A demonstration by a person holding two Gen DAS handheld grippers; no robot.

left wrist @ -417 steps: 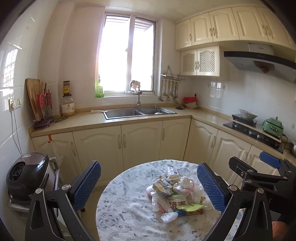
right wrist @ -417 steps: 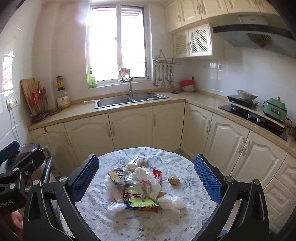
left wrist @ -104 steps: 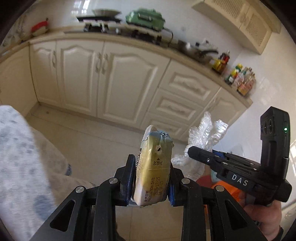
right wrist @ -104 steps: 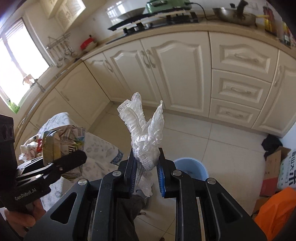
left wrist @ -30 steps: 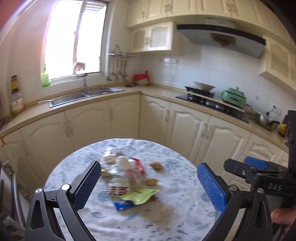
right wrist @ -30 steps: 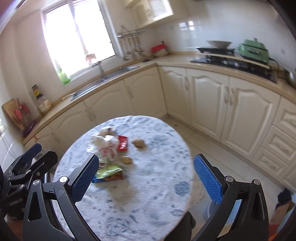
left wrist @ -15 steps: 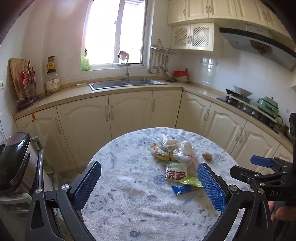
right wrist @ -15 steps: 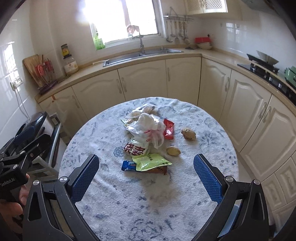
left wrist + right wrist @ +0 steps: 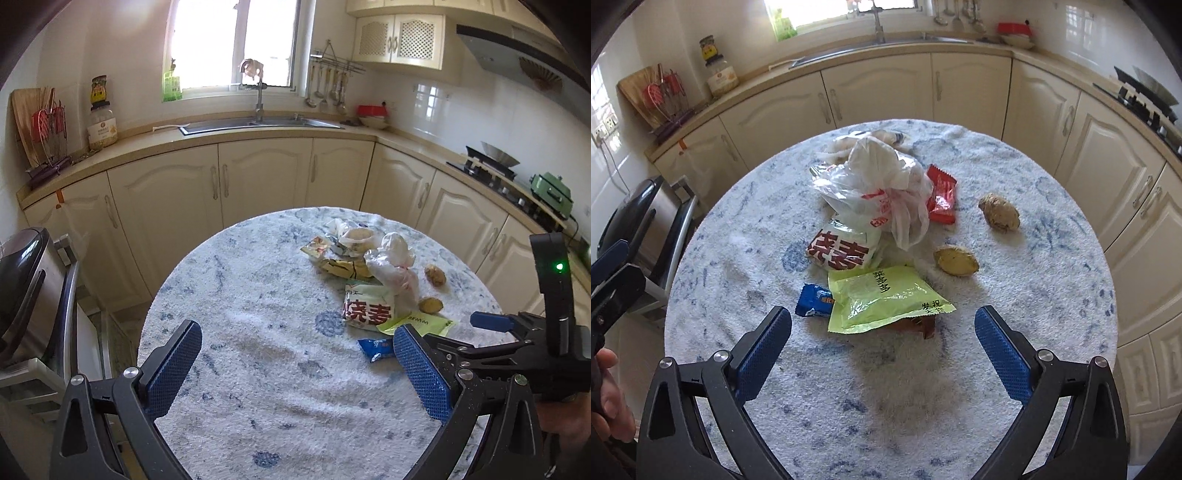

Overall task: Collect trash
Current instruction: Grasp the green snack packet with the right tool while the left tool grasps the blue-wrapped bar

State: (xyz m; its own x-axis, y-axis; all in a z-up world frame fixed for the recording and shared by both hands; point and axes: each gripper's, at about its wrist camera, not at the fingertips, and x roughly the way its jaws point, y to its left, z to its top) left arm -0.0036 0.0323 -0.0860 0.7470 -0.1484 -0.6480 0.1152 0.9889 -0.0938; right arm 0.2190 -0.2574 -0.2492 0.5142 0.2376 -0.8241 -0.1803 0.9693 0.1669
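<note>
A pile of trash lies on the round table [image 9: 1052, 280]: a knotted white plastic bag [image 9: 882, 181], a white packet with red characters [image 9: 842, 249], a green pouch [image 9: 886, 297], a blue wrapper [image 9: 814, 301], a red wrapper [image 9: 942, 199] and two ginger pieces [image 9: 999, 212]. My right gripper [image 9: 882, 343] hovers open just in front of the green pouch, nothing between its fingers. My left gripper [image 9: 295, 363] is open over the table's near left part, the pile [image 9: 369, 280] ahead to its right. The right gripper's tip [image 9: 491, 321] shows at the right of the left wrist view.
Cream cabinets [image 9: 258, 177] and a counter with a sink [image 9: 258, 123] curve behind the table. A stove [image 9: 491, 166] and a green cooker [image 9: 552, 192] stand at the right. A dark appliance on a rack [image 9: 26, 295] stands at the left. A hand [image 9: 607, 402] holds the left gripper.
Both grippers, which carried a carton and crumpled plastic 3.5 s ago, are empty and open. In the last second both came nearer the table; the right one now looks down on the pile.
</note>
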